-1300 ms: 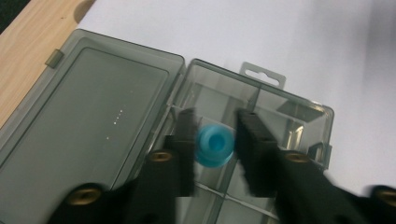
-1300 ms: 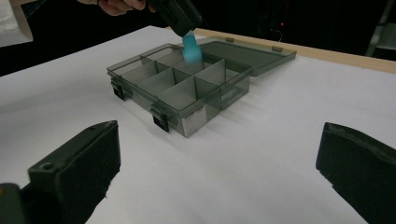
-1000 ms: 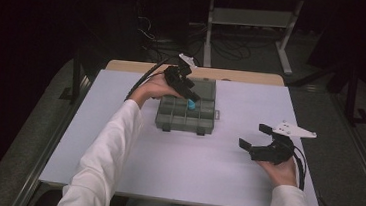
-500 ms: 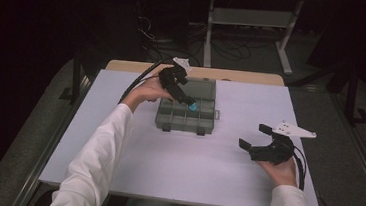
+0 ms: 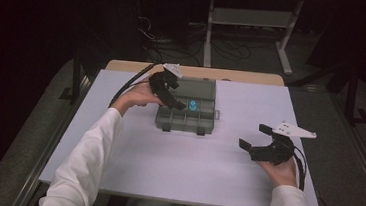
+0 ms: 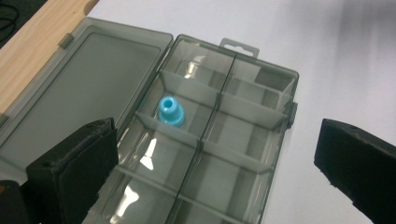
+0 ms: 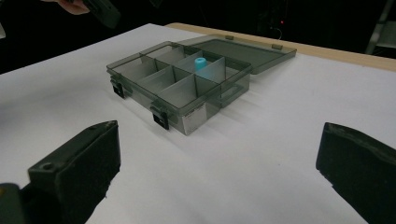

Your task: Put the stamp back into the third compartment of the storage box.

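Release step: small blue plastic cap (image 6: 171,111), lying in a rear compartment of the smoky clear divided box (image 5: 185,119), is being left by the wide-open left gripper (image 5: 170,93), with withdrawal judged next.

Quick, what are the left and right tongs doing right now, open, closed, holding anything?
Left tongs: just opened wide, empty, above the organizer box with the blue piece in it.
Right tongs: open, empty.

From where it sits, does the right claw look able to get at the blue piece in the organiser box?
Probably yes: the lid lies open, the blue piece stands uncovered in its compartment, and bare table separates it from the open right claw.
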`<state>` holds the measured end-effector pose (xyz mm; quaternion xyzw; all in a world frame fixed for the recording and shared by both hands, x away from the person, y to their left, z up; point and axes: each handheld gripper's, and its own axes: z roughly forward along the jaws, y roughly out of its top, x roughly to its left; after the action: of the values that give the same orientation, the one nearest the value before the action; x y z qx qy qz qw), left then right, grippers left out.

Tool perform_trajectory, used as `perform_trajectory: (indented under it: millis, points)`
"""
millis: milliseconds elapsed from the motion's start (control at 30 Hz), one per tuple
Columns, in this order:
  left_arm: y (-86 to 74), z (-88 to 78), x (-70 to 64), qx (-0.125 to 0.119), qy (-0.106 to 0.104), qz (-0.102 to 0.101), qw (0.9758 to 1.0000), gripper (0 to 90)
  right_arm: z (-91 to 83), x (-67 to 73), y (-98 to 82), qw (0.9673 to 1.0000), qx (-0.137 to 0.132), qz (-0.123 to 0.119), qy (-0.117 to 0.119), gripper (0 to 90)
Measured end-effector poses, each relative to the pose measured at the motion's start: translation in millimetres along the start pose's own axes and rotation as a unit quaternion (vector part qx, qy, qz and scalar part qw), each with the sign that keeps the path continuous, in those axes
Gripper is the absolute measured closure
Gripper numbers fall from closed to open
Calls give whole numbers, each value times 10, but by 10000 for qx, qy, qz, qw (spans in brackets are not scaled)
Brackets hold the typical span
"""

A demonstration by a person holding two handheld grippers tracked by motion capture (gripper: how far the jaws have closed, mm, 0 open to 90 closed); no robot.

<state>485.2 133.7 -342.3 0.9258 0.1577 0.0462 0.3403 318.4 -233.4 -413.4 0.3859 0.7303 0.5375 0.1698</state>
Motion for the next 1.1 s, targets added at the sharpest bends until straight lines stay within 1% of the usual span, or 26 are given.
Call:
perform_trajectory:
  millis: [33, 100, 167, 300, 333, 467, 500, 533, 600, 700, 733, 833, 867, 967, 1000, 1067, 1100]
  points:
    - [-26, -32, -7, -4, 43, -34, 10000, 0, 0, 3, 0, 10000, 4, 3, 2, 0]
    - [-52, -58, -13, -51, 51, -60, 10000, 0, -2, 1, 0, 10000, 2, 4, 0, 0]
    - [-80, -92, -20, -51, 80, -28, 10000, 0, -4, -3, 0, 10000, -11, 0, -5, 0]
    - [-141, -151, -51, -100, 136, -48, 9998, 0, 1, -1, -2, 10000, 2, -3, -1, 0]
    - [-155, -168, -61, -75, 164, -9, 9998, 0, 3, 2, -2, 10000, 5, 5, 2, 0]
    - [-218, -225, -99, -68, 201, 3, 9998, 0, 8, 1, -2, 10000, 12, -1, -14, 0]
    - [-233, -248, -95, -32, 220, 80, 9997, 0, 9, -1, -3, 10000, 14, -4, -15, 0]
    - [-252, -260, -108, -81, 239, 18, 9997, 0, 9, -2, -3, 10000, 15, -2, -15, 0]
    - [-288, -290, -120, -119, 272, -29, 9996, 0, 7, -2, -3, 10000, 14, -3, -21, 0]
    - [-340, -345, -134, -184, 331, -38, 9993, 0, 5, -2, -4, 10000, 12, 1, -20, 0]
    - [-356, -366, -131, -149, 366, 18, 9992, 0, 5, -2, -4, 10000, 15, -5, -22, 0]
    - [-390, -392, -150, -113, 412, 36, 9991, 0, 7, 0, -4, 10000, 27, 6, -21, 0]
    - [-439, -428, -167, -123, 431, -4, 9990, 0, 16, -3, -4, 10000, 59, 1, -21, 0]
    - [-496, -451, -187, -156, 469, -5, 9988, 0, 18, 0, -4, 10000, 73, 8, -23, 0]
    - [-517, -452, -197, -202, 485, -50, 9986, 0, 17, -1, -4, 10000, 64, -1, -27, 0]
    - [-552, -480, -199, -186, 525, 3, 9984, 0, 14, -2, -4, 10000, 60, 12, -33, 0]
    - [-571, -490, -205, -208, 507, -52, 9985, 0, 14, -3, -4, 10000, 60, 16, -36, 0]
